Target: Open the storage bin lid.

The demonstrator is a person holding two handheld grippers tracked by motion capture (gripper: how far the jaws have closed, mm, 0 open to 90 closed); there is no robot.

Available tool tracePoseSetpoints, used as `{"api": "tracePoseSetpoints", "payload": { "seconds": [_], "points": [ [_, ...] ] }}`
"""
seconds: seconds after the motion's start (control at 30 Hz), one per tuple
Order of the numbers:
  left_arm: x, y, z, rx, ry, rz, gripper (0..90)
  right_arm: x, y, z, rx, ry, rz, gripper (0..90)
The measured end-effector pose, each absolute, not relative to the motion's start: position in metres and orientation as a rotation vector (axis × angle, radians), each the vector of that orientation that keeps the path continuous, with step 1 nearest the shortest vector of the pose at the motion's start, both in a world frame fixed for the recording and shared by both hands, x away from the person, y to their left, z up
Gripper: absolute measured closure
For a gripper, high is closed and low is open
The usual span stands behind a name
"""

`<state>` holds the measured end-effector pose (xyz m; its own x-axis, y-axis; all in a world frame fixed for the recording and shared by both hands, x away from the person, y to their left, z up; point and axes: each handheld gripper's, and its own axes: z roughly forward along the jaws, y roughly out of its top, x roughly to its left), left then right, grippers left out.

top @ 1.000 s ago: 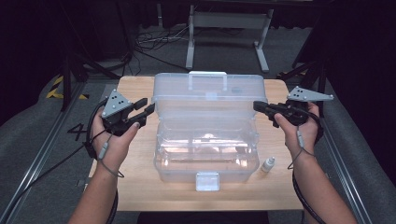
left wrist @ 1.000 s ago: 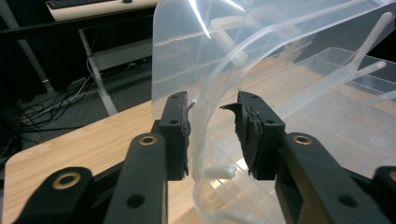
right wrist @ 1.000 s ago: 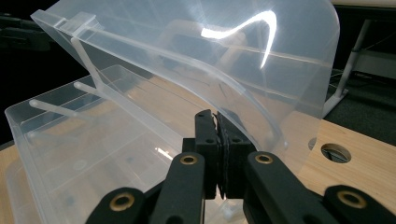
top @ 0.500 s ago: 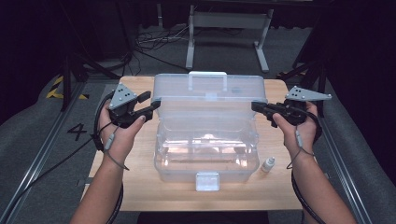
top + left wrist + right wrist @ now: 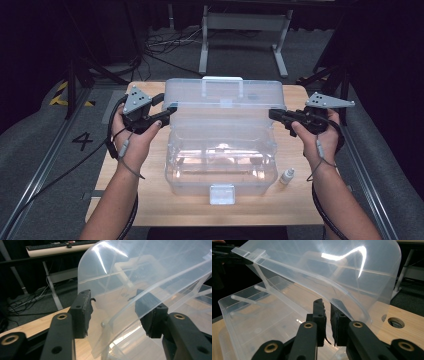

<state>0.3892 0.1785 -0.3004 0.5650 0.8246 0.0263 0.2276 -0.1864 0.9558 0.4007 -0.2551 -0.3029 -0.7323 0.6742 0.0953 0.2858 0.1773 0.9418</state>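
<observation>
**Inspector A:** High view first: clear plastic box (image 5: 220, 165) stands at the middle of the wooden counter (image 5: 300, 210), its lid (image 5: 225, 100) raised at the far side, white handle uppermost. Left gripper (image 5: 167, 111) is at the lid's left end, right gripper (image 5: 274, 114) at its right end. Each is carried in a hand (image 5: 134, 137) coming in from the near edge.

**Inspector B:** State of the left gripper?

**Inspector A:** Left gripper view shows its jaws spread, having just been opening. The lid's left edge (image 5: 110, 322) stands between them. The left pad sits clear of the plastic; the right pad is seen through the clear wall, and I see no pressure on it.

**Inspector B:** And the right?

**Inspector A:** Right gripper view shows the right gripper (image 5: 327, 315) with its pads drawn near together, a narrow gap between them, having just been opening slightly. The lid's curved edge (image 5: 352, 305) runs down to that gap. Whether the pads press on it, I cannot tell.

**Inspector B:** Anything else on the counter?

**Inspector A:** One small white bottle (image 5: 286, 176), upright, just beside the box's near right corner, below the right hand (image 5: 320, 137). White latch (image 5: 222, 194) on the box's near wall hangs free.
</observation>
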Motion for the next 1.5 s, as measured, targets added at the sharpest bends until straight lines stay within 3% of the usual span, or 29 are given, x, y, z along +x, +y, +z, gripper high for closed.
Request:
{"api": "tracePoseSetpoints", "payload": {
  "seconds": [0.27,0.53,0.83,1.03,1.5],
  "points": [
    [0.392,0.175,-0.299,1.705,0.900,0.735,51.2,0.399,-0.254,-0.301,0.907,2.121,1.583,80.8],
    [0.389,0.173,-0.298,1.730,0.928,0.800,61.4,0.398,-0.254,-0.301,0.903,2.122,1.588,79.8],
    [0.393,0.172,-0.297,1.720,0.945,0.787,62.3,0.395,-0.257,-0.302,0.907,2.116,1.599,78.5],
    [0.395,0.169,-0.295,1.709,0.931,0.816,57.8,0.392,-0.261,-0.303,0.909,2.111,1.600,78.2],
    [0.402,0.167,-0.292,1.719,0.943,0.845,61.7,0.386,-0.270,-0.308,0.934,2.095,1.589,77.4]
  ]
}}
